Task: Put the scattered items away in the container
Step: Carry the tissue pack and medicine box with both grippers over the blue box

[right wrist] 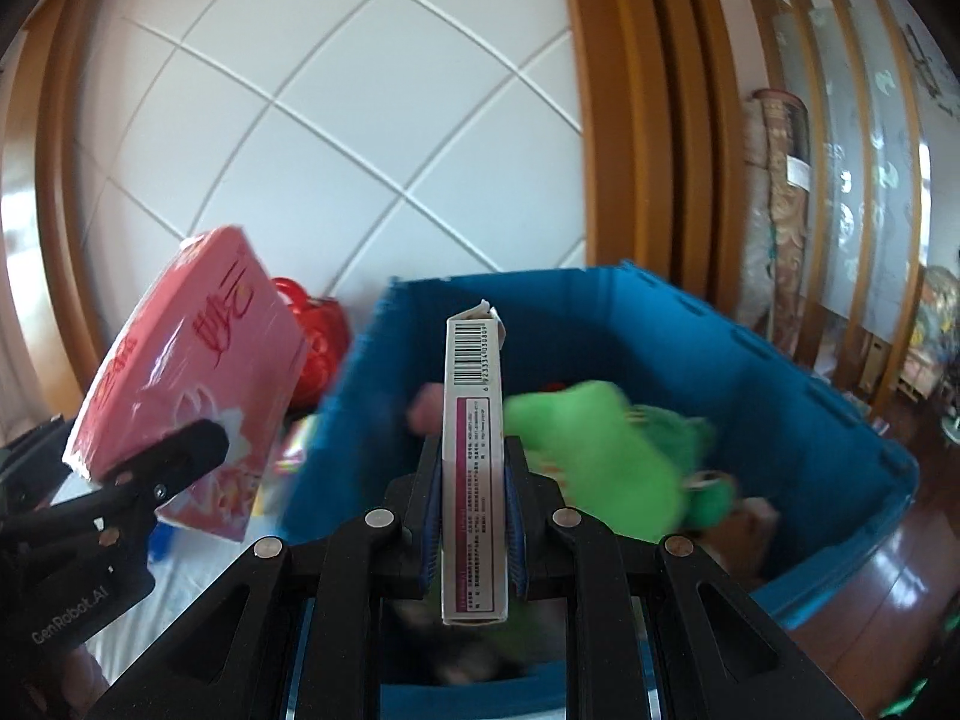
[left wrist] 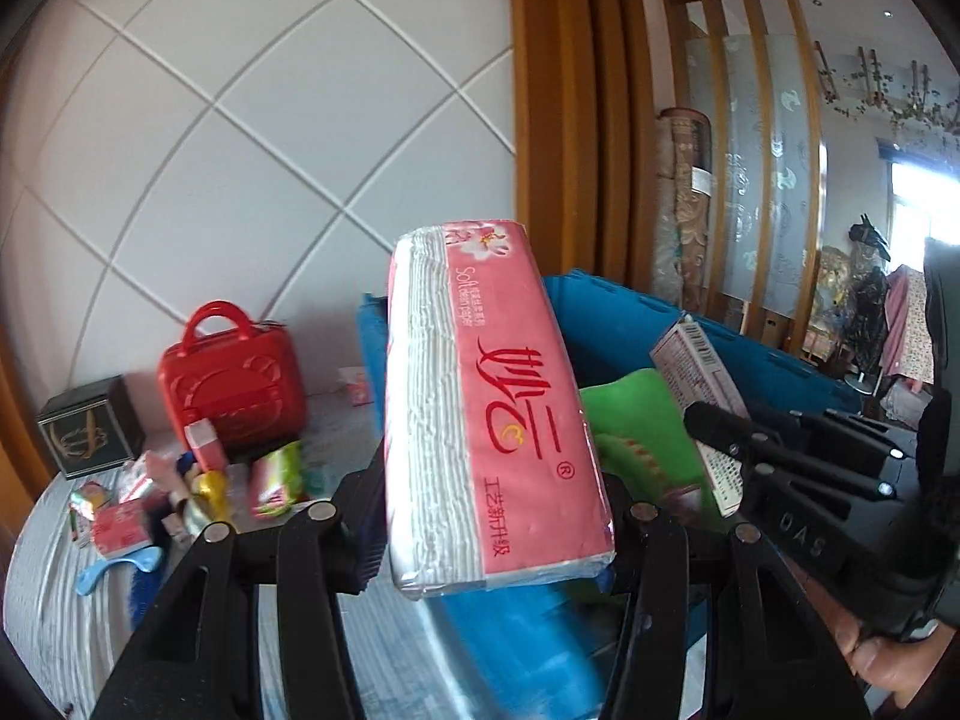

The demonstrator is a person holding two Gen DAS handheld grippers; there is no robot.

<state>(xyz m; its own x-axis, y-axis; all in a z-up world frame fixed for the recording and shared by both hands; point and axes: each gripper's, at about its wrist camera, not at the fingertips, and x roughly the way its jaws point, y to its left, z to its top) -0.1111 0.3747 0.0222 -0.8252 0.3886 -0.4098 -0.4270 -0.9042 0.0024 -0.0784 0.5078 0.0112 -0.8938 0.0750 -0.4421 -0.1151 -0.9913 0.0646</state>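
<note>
My left gripper [left wrist: 489, 516] is shut on a pink and white tissue pack [left wrist: 480, 408], held in the air at the left rim of the blue bin [left wrist: 624, 324]. The pack also shows in the right wrist view [right wrist: 192, 372]. My right gripper [right wrist: 474, 480] is shut on a thin white box with a barcode [right wrist: 474, 450], held upright over the open blue bin [right wrist: 798, 396]. That box shows in the left wrist view [left wrist: 696, 378] too. A green soft toy [right wrist: 600, 450] lies inside the bin.
Several small packets and toys [left wrist: 180, 492] lie scattered on the striped cloth at the left. A red toy suitcase [left wrist: 231, 372] and a dark box [left wrist: 90, 432] stand behind them by the white tiled wall. A wooden door frame [left wrist: 576, 120] rises behind the bin.
</note>
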